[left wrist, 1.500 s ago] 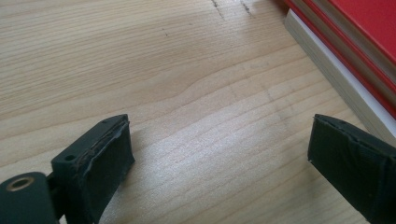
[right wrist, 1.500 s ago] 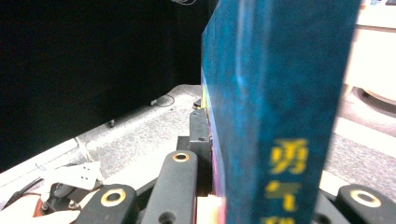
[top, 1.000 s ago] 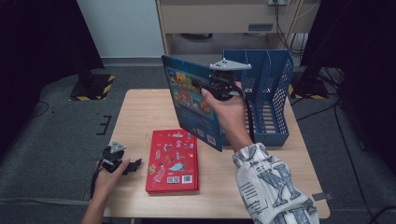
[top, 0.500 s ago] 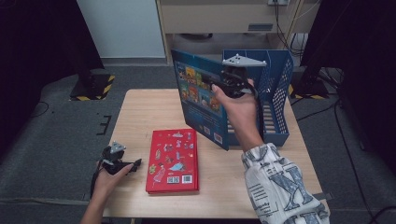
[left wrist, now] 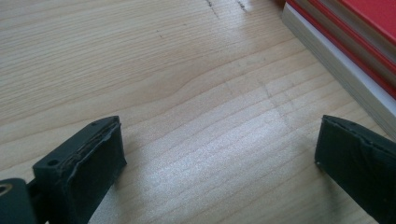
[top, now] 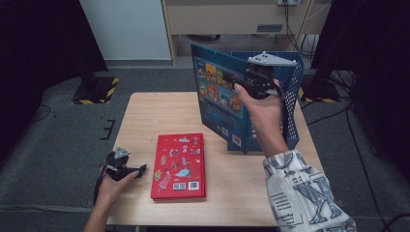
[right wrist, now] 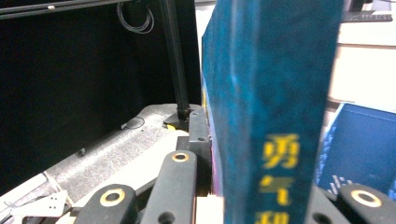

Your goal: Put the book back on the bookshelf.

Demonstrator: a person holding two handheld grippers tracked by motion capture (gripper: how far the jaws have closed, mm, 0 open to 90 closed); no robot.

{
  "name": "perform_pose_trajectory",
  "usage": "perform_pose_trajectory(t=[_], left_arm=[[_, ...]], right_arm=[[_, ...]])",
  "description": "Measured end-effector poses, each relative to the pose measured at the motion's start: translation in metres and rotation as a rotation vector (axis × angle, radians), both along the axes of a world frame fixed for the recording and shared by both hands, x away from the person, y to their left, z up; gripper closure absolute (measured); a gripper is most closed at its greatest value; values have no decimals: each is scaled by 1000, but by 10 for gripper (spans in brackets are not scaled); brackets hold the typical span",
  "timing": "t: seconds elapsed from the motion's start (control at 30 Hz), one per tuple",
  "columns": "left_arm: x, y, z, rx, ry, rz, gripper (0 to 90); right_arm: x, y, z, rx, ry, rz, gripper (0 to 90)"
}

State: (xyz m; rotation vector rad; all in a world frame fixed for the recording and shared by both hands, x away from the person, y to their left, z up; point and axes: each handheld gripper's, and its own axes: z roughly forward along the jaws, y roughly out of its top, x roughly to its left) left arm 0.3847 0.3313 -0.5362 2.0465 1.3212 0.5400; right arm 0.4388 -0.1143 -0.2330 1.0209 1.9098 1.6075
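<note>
So, blue book (top: 220, 104): held upright off the surface, just in front of the blue file rack, its illustrated cover turned toward the person's left. Lower right corner sits behind the forearm, so that bit's hidden.
Book spine: in the right gripper view (right wrist: 275, 121) it's right up against the lens, blurry, with yellow characters I can't really read, and cut off at the top and bottom.
Right tool (top: 251, 84): pinching the blue book near its upper edge. The hand wraps most of it, so only the grey plate and some black body are clear from above.
Blue file rack (top: 292, 104): at the far right of the surface, mostly blocked by the book and arm. Can't tell what's in its slots.
Red book (top: 179, 166): lying flat near the front middle, back cover up, barcode too small to read. In the left gripper view just its page edges and a strip of cover (left wrist: 345, 70) poke in at the top right.
Left tool (top: 126, 169): resting low at the front left, jaws spread wide over bare wood, nothing between them.
Surface (top: 159, 116): light wood, front edge cut off by the frame.
</note>
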Motion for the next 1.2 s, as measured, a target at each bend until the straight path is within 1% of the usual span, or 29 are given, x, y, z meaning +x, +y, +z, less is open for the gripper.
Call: perform_pose_trajectory(t=[0.03,0.07,0.13,0.2,0.23,0.3,0.5,0.53,0.57,0.6,0.63,0.73,0.8,0.83,0.93,0.97,1.0,1.03,1.1,1.17,1.2], left_arm=[[0,0,0,0,0,0,6],[0,0,0,0,0,0,5],[0,0,0,0,0,0,5],[0,0,0,0,0,0,5],[0,0,0,0,-1,0,5],[0,0,0,-1,-1,0,5],[0,0,0,0,-1,0,5],[0,0,0,0,-1,0,5],[0,0,0,0,-1,1,4],[0,0,0,0,-1,1,4],[0,0,0,0,-1,1,4],[0,0,0,-1,-2,2,4],[1,0,0,0,-1,2,2],[1,0,0,-1,-1,2,1],[1,0,0,-1,-1,2,0],[1,-1,0,-1,-1,3,0],[1,-1,0,-1,-1,3,0],[1,-1,0,-2,-1,4,0],[1,-1,0,-2,-1,4,0],[1,-1,0,-2,-1,4,0],[1,-1,0,-2,-1,4,0]], right_arm=[[-2,-5,2,5,-6,-13,817],[-2,-5,2,5,-6,-13,817],[-4,-13,5,11,-10,-24,818],[-5,-16,6,10,-11,-29,818],[-6,-22,7,11,-13,-37,817],[-7,-24,8,11,-12,-40,818],[-13,-44,10,-6,-8,-61,817],[-13,-44,10,-6,-8,-61,817],[-14,-50,11,-12,-10,-75,817],[-14,-50,11,-12,-10,-75,817],[-16,-56,12,-16,-12,-87,817],[-17,-64,12,-16,-18,-100,817],[-19,-72,13,-7,-14,-120,817],[-18,-78,12,-10,-9,-137,817],[-18,-82,12,-16,-9,-153,816],[-18,-84,11,-16,-12,-170,816],[-18,-84,11,-16,-12,-170,816],[-16,-85,9,-8,-10,-178,816],[-15,-85,9,-4,-7,-181,816],[-8,-81,5,-3,3,-198,817],[-8,-81,5,-3,3,-198,817]])
